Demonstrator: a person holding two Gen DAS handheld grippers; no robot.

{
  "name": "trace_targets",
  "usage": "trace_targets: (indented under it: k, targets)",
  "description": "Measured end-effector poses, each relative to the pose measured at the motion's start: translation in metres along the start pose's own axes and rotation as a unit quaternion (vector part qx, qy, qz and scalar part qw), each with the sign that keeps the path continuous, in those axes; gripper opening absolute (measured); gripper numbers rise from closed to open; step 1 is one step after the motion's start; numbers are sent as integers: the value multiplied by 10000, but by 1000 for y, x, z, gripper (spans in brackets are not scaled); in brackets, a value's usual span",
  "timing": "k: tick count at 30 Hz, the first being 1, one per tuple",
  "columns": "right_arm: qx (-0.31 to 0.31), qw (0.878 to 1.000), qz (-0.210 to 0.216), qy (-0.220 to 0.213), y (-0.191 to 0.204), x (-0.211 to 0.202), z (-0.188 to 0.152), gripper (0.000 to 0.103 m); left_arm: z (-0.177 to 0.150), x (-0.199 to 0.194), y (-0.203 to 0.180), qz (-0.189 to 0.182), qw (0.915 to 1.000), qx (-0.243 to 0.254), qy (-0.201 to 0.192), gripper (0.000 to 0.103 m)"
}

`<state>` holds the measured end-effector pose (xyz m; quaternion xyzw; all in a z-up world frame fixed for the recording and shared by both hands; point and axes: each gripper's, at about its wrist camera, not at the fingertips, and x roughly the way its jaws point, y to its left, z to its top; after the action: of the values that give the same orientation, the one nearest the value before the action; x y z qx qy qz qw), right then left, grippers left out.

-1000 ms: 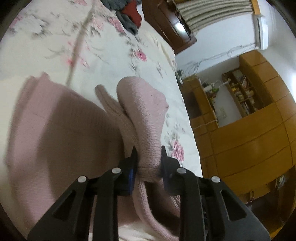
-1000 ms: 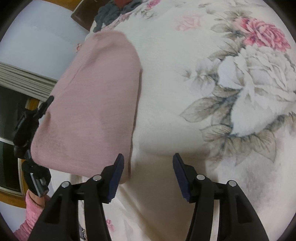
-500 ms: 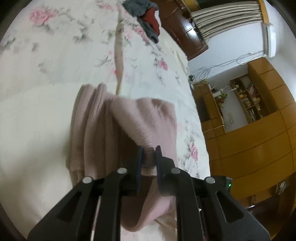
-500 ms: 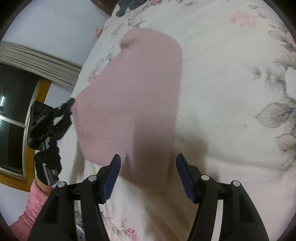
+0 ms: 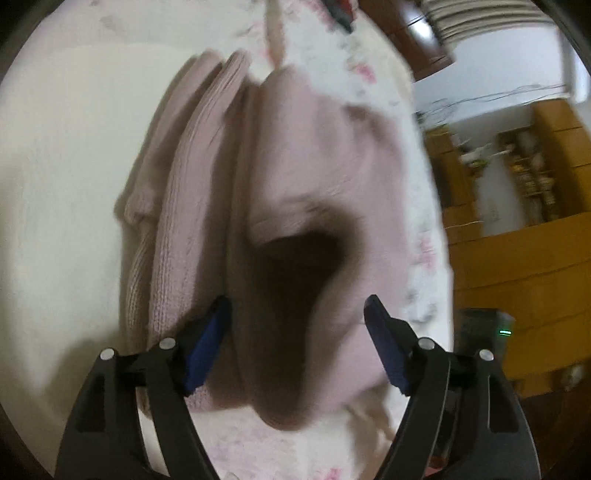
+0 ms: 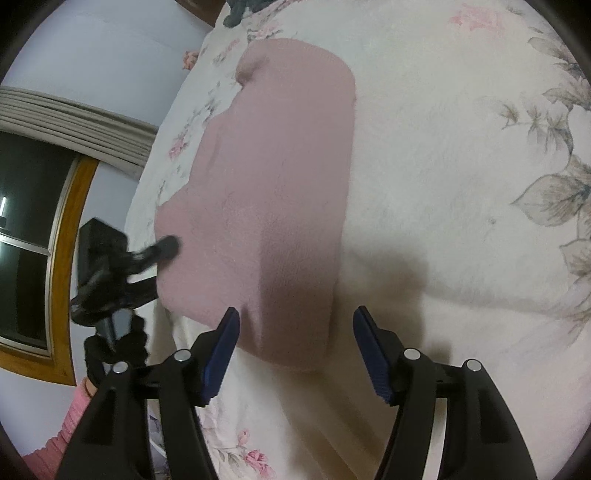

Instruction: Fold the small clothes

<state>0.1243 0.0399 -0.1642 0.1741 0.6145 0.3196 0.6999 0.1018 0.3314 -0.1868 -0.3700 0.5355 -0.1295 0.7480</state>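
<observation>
The pink knit garment (image 6: 280, 192) lies folded into a thick oblong on the floral bedspread (image 6: 461, 166), its layered edges stacked in ridges toward my left side (image 5: 192, 206). My left gripper (image 5: 297, 332) hangs just above its near end with the blue pads (image 5: 207, 339) spread wide and nothing between them; a dark shadow falls on the knit under it. The left view is blurred, so I cannot tell whether a pad touches the cloth. My right gripper (image 6: 295, 339) is likewise spread, empty, poised over the opposite near corner of the bundle, with its own shadow on cloth and bedding. From the right camera I see the left gripper (image 6: 110, 266) at the garment's far-left edge, and below it my pink ribbed sleeve (image 6: 62, 435). Beyond the garment, at the top of the bed, sits a small heap of dark clothes (image 6: 243, 7). Off the bed are a wood-framed window (image 6: 55, 258) with pleated blinds (image 6: 66, 114), and on the other side wooden cabinets (image 5: 517, 266) with cluttered shelves.
</observation>
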Motion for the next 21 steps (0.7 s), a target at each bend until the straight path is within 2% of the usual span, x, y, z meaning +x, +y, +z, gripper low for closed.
trace_targets:
  k: [1, 2, 3, 4, 5, 10, 12, 15, 18, 20, 21]
  targets:
    - [-18, 10000, -3, 3, 3, 2, 3, 65, 1, 2, -1, 27, 10000, -14, 7, 71]
    - [-34, 10000, -14, 5, 3, 2, 3, 65, 3, 2, -2, 77, 10000, -17, -2, 62]
    - [-47, 10000, -23, 7, 3, 2, 3, 65, 3, 3, -4, 56, 10000, -12, 16, 36]
    - [-49, 10000, -22, 7, 5, 1, 3, 65, 4, 2, -5, -62, 10000, -42, 12, 21]
    - [-44, 10000, -18, 4, 7, 1, 4, 65, 4, -1, -6, -186, 9998, -92, -34, 15]
    - [-91, 10000, 19, -15, 14, 4, 10, 65, 4, -48, -6, -904, 9936, -281, -610, 12]
    - [-129, 9999, 49, -5, 16, 5, 9, 65, 5, -67, -6, -950, 9922, -204, -775, 10]
    - [-139, 9998, 119, 15, 18, 8, 11, 65, 1, -83, -3, -570, 9948, 134, -836, 10]
    - [-156, 9998, 143, 69, 21, 17, 12, 65, -8, -78, 18, -307, 9970, 83, -702, 10]
    - [-187, 9996, 8, 194, 22, 28, 11, 56, -12, -70, 28, -94, 9977, 157, -654, 10]
    - [-190, 9994, -36, 287, 22, 34, 10, 43, -14, -66, 35, -56, 9980, 119, -624, 10]
